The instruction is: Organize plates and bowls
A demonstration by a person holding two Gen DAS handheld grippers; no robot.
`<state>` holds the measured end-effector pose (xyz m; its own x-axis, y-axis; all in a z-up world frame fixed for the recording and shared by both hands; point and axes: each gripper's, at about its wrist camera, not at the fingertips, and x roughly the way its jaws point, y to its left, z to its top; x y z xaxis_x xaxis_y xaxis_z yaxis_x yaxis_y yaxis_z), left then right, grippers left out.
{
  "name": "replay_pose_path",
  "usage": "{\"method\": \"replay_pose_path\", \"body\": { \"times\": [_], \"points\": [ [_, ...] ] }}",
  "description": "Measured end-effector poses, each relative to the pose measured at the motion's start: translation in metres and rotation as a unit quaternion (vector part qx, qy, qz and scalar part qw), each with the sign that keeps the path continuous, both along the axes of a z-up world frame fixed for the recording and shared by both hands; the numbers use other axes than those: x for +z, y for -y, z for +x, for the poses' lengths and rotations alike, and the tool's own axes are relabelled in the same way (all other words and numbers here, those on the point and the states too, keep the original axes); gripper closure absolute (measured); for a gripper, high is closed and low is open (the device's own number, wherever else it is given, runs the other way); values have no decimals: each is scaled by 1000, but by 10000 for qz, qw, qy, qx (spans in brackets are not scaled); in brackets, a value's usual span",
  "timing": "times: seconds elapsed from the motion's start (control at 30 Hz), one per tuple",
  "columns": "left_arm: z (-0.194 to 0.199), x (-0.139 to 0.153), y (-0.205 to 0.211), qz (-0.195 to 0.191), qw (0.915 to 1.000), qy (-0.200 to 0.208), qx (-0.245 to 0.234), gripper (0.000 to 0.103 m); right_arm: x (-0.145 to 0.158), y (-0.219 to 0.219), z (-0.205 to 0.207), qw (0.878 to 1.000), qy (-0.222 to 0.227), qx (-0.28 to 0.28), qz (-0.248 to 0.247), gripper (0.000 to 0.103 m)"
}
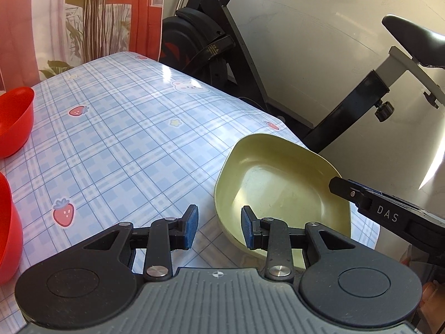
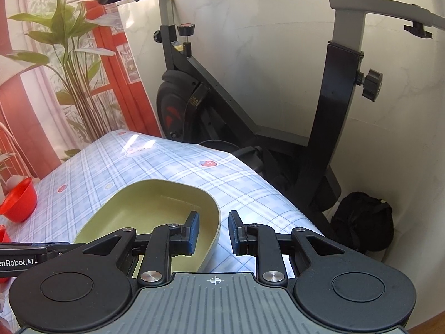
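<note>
Left wrist: your left gripper (image 1: 219, 226) straddles the green plate (image 1: 278, 192) rim, jaws part-open, nothing pinched, ready to clamp; red bowl (image 1: 15, 121) far-left | Right wrist: your right gripper (image 2: 214, 232) likewise brackets the opposite rim, ungripped, near the table (image 2: 250, 186) edge.
</note>
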<state>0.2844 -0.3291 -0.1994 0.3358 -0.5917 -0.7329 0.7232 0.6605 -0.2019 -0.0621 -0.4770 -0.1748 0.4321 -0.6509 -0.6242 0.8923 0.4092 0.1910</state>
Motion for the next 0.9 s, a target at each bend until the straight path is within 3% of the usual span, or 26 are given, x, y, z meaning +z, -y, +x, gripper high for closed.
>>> {"method": "replay_pose_path", "body": {
  "times": [0.07, 0.23, 0.57, 0.9],
  "points": [
    [-2, -3, -1, 13, 10000, -46, 17, 70, -1, 0, 0, 10000, 0, 11, 35, 82],
    [-6, -1, -6, 14, 10000, 22, -86, 88, -3, 0, -1, 9999, 25, -9, 132, 91],
    [-17, 12, -28, 55, 9999, 57, 81, 88, 9, -11, 6, 9998, 107, 134, 102, 94],
    [-25, 41, -73, -157, 9990, 7, 423, 88, 33, -35, 28, 9988, 108, 470, -4, 94]
  ]
}}
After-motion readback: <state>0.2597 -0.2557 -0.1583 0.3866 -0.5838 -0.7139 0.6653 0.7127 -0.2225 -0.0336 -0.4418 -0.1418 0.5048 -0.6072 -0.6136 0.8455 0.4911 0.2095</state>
